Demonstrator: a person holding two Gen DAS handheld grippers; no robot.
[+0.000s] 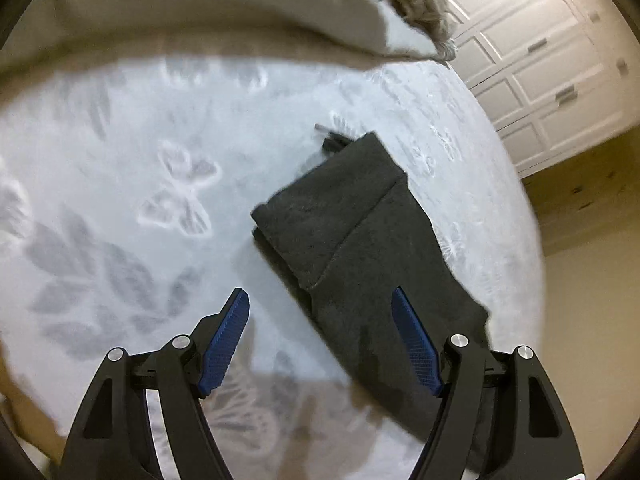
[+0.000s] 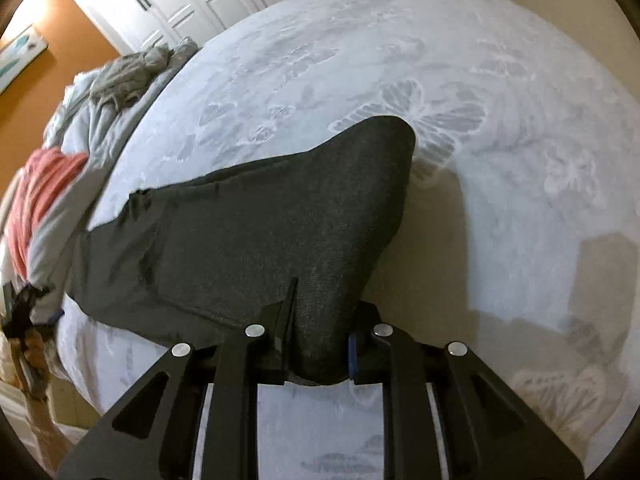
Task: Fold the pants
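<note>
While the pants (image 2: 280, 216) are being pinched by the right gripper (image 2: 316, 344), slippage is being risked.
The left gripper (image 1: 320, 340), spread wide and empty, is being held above them; an uneven fold is being invited.

Dark charcoal pants (image 1: 360, 240) on a pale grey bedspread (image 1: 160, 140) (butterfly and leaf print); blue fingers (image 1: 224, 344).

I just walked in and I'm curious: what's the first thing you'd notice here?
The dark grey pants stand out most, spread on the pale butterfly-patterned bedspread, with one end pinched in the right tool. The left tool hangs open above the bed beside the pants, blue pads showing. A heap of grey and pink laundry sits at the bed's far-left edge in the right wrist view.
</note>
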